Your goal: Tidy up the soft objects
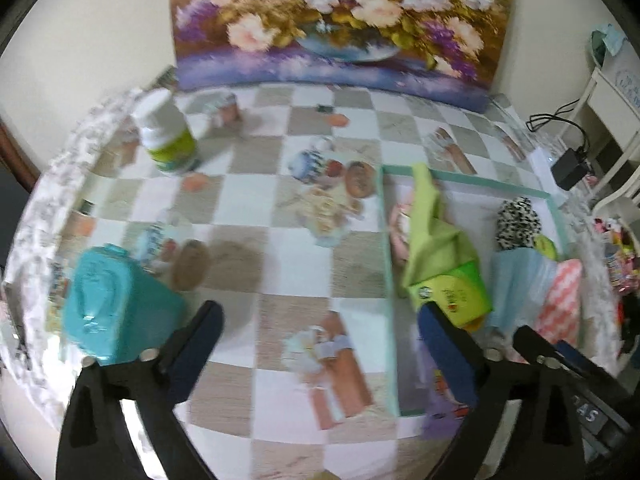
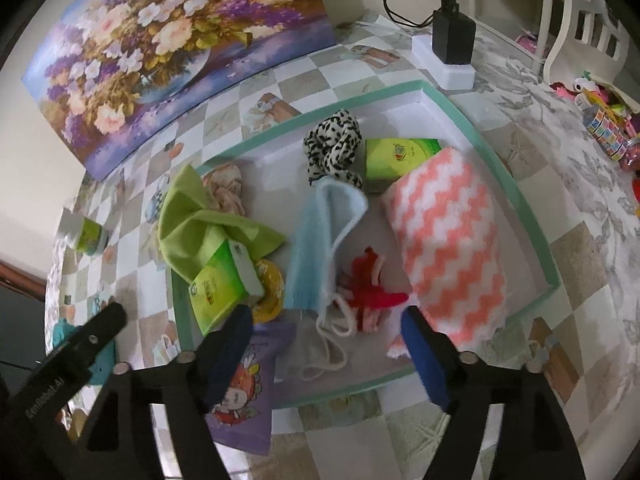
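The right gripper [image 2: 326,340] hangs over the near edge of a shallow tray with a mint green rim [image 2: 516,196]. Its jaws stand wide apart and hold nothing. Just under its left finger a purple cartoon pouch [image 2: 244,400] lies across the near rim. Between the fingers a white drawstring [image 2: 332,336] and a red and pink yarn piece [image 2: 370,292] lie on the tray floor. Beside them are a folded light blue cloth [image 2: 320,248] and a rolled pink and white zigzag towel [image 2: 452,248]. To the left, a green tissue pack [image 2: 218,292] leans under a lime green cloth [image 2: 200,224], touching a yellow lid [image 2: 272,284]. Farther back sit a black and white spotted plush [image 2: 336,148] and a second green pack [image 2: 396,156].

The left gripper [image 1: 320,320] hovers over the checkered tablecloth [image 1: 280,208], left of the tray; its jaws also stand apart and empty. Near its left finger stands a teal wipes pack [image 1: 108,300]. Farther away is a white and green bottle [image 1: 166,136], and a flower painting [image 1: 340,20] leans on the wall.
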